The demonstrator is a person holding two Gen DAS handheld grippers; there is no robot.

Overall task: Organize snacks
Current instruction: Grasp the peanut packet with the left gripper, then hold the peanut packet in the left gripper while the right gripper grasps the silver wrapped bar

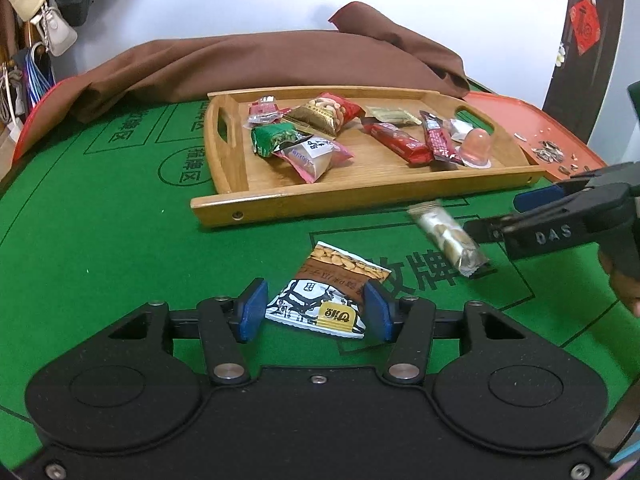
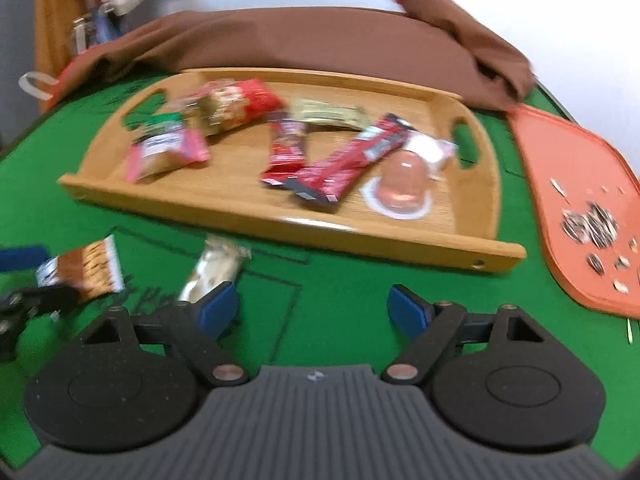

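Snacks mostly fill the wooden tray (image 1: 224, 208). In front of it, the left gripper (image 1: 316, 310) half-closed, pads against a peanut packet (image 1: 320, 300), seemingly gripping. Right wrist view: right gripper (image 2: 314, 306) wide open, empty; a silver snack bar (image 2: 212, 270) lies just beside its left finger, before the tray.

Place: home game room | Signs: green card table (image 1: 100, 220) at centre; bags (image 1: 60, 36) and hats hanging at 10 o'clock
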